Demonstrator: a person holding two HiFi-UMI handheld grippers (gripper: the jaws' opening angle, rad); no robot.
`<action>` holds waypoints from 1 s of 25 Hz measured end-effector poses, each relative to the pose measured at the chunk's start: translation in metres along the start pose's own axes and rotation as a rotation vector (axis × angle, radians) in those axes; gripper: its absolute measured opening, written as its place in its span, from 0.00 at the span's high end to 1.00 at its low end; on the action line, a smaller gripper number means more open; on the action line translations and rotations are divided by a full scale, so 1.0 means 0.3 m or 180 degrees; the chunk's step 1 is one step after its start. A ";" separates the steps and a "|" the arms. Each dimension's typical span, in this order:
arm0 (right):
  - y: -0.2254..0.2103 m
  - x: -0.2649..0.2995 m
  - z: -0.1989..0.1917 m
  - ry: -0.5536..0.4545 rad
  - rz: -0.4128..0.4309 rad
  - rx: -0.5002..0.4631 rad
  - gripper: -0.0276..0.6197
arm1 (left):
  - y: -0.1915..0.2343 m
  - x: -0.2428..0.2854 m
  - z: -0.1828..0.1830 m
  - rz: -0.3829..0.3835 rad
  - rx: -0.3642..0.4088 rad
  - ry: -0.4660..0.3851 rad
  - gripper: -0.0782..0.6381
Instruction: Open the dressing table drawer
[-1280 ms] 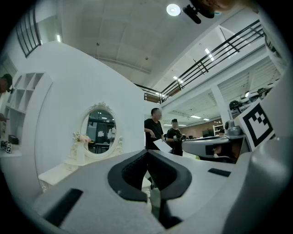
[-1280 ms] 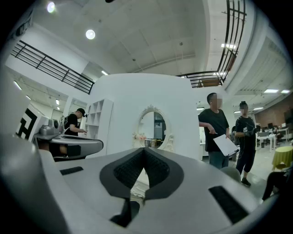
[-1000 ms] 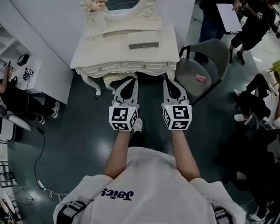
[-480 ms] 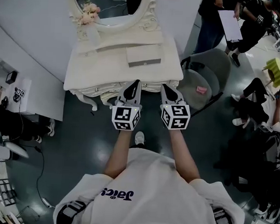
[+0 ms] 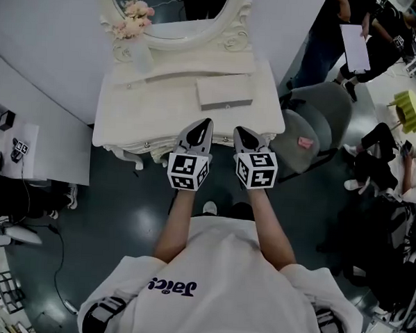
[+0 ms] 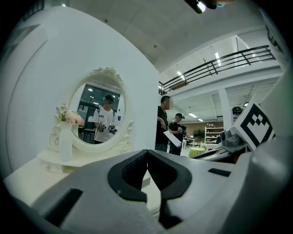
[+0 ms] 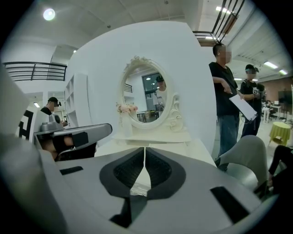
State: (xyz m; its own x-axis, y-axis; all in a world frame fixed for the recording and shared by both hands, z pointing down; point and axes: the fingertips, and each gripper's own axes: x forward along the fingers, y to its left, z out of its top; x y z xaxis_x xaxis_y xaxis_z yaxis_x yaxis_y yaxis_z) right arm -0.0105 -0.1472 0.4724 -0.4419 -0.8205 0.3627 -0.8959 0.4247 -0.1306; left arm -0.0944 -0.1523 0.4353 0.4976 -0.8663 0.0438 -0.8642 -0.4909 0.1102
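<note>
A cream dressing table (image 5: 148,110) with an oval mirror (image 5: 181,8) stands ahead of me. Its drawer front is hidden under the tabletop's front edge and my grippers. The left gripper (image 5: 206,122) and right gripper (image 5: 236,131) are side by side over that front edge, both shut and empty. On the top stand a vase of pink flowers (image 5: 135,33) and a flat white box (image 5: 224,92). In the left gripper view the shut gripper (image 6: 147,151) points at the mirror (image 6: 98,114). The right gripper (image 7: 144,149) looks over the tabletop (image 7: 155,139), with the left gripper (image 7: 78,132) beside it.
A grey chair (image 5: 314,126) with a small pink thing (image 5: 305,142) on its seat stands right of the table. Several people stand or sit at the far right. A white curved wall (image 5: 47,49) backs the table. A white shelf unit (image 5: 21,152) is at the left.
I have walked up to the dressing table. Both grippers, a step short of its front a second ago, now reach over the front edge of its top. They stay shut.
</note>
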 end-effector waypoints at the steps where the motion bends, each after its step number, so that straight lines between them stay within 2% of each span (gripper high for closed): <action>1: -0.006 0.020 -0.013 0.0047 -0.0018 0.0020 0.95 | 0.013 0.013 -0.014 -0.0017 -0.0017 0.0032 0.87; 10: -0.134 0.192 -0.157 0.0407 -0.0154 0.0311 0.95 | 0.081 0.129 -0.161 -0.0135 -0.0194 0.0270 0.87; 18: -0.252 0.382 -0.264 0.0824 -0.0028 0.0625 0.94 | 0.148 0.296 -0.197 -0.0102 -0.0193 0.0353 0.87; 25: -0.346 0.560 -0.348 0.1102 0.0064 0.0706 0.94 | 0.221 0.435 -0.249 -0.0005 -0.0235 0.0480 0.87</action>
State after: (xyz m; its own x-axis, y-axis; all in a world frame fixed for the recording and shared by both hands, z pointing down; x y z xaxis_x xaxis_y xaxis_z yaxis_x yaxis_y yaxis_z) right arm 0.0131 -0.2891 0.6433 -0.4514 -0.6196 0.6421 -0.8923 0.3156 -0.3228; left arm -0.0812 -0.2911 0.5227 0.5093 -0.8390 0.1916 -0.8584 -0.4793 0.1829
